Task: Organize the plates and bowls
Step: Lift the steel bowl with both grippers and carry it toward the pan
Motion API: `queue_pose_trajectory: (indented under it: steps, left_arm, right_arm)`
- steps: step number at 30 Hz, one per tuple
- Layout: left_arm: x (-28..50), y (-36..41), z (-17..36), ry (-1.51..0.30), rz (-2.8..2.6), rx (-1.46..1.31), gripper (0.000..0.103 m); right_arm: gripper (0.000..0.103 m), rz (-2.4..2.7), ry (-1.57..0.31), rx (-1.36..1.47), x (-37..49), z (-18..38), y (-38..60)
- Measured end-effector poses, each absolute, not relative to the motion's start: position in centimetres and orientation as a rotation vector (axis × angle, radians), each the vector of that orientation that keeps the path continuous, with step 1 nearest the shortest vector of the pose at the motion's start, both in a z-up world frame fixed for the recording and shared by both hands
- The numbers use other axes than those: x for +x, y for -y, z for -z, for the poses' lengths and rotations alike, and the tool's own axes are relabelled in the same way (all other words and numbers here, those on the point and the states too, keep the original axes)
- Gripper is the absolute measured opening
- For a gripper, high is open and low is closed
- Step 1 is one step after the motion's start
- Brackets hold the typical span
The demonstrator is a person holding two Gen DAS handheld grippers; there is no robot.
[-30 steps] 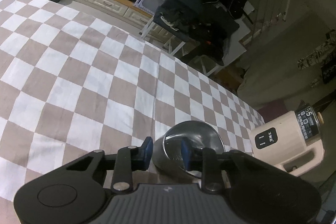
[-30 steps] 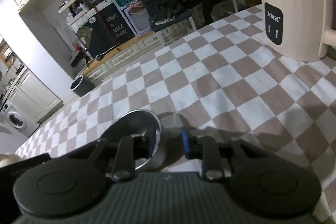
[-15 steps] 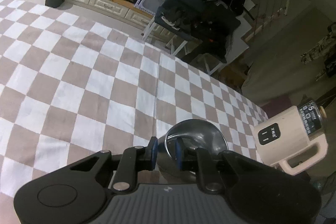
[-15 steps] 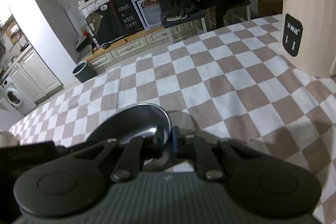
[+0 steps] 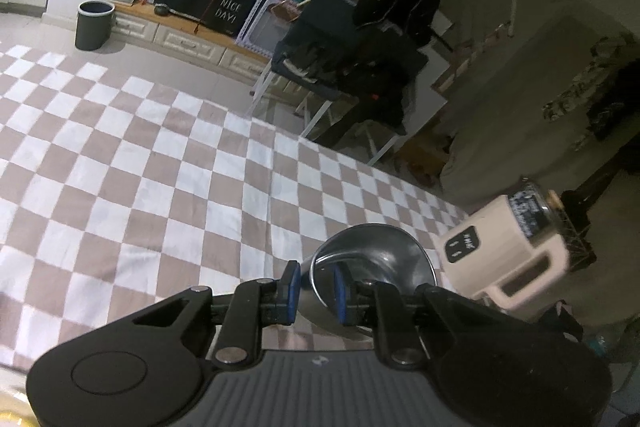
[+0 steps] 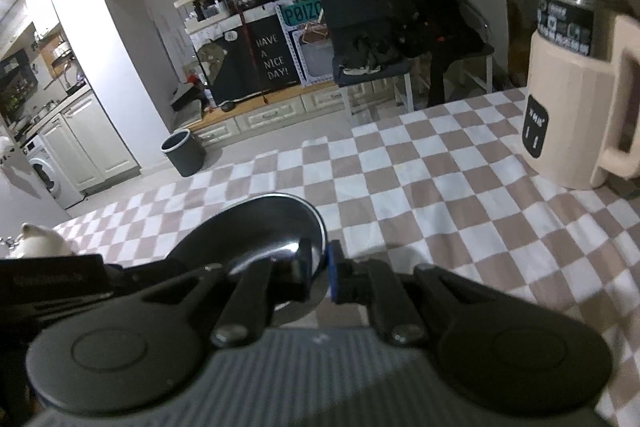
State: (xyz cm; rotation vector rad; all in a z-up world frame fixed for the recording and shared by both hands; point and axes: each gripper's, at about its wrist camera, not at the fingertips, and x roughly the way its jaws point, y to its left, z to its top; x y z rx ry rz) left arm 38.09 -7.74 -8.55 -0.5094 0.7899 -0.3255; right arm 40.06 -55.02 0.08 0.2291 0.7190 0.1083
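A shiny steel bowl hangs above the checkered tablecloth, held from two sides. My left gripper is shut on the bowl's left rim, one blue pad inside the wall and one outside. In the right wrist view the same bowl sits left of centre, and my right gripper is shut on its right rim. The black body of the left gripper shows at the left edge of that view. The bowl's underside is hidden.
A beige electric kettle with a handle stands at the table's right end, close to the bowl's right side. A white rounded object sits at the far left. Beyond the table's far edge are a chair, cabinets and a dark bin.
Both grippers closed on opposite rims of the steel bowl, then rose with it. The tablecloth now lies farther below and more of the room shows.
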Motion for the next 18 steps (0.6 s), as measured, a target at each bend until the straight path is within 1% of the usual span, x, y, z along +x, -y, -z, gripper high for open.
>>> queue_pose_trajectory:
  steps: [4,6,17,18]
  left_arm:
    - [35.5,7.5,7.5,-0.774,0.361,-0.502,0.017]
    - [34.2,7.5,7.1,-0.774,0.379,-0.500,0.013]
    - [28.2,8.1,5.5,-0.751,0.466,-0.481,0.012]
    - [27.8,8.3,5.5,-0.752,0.472,-0.477,0.009]
  right_arm:
    - [0.010,-0.116,-0.701,0.234,37.3,-1.3,55.2]
    - [0.010,-0.112,-0.693,0.230,36.0,-1.8,55.4]
    - [0.010,-0.085,-0.652,0.248,29.0,-3.0,56.9]
    - [0.010,-0.078,-0.652,0.252,28.5,-3.0,57.1]
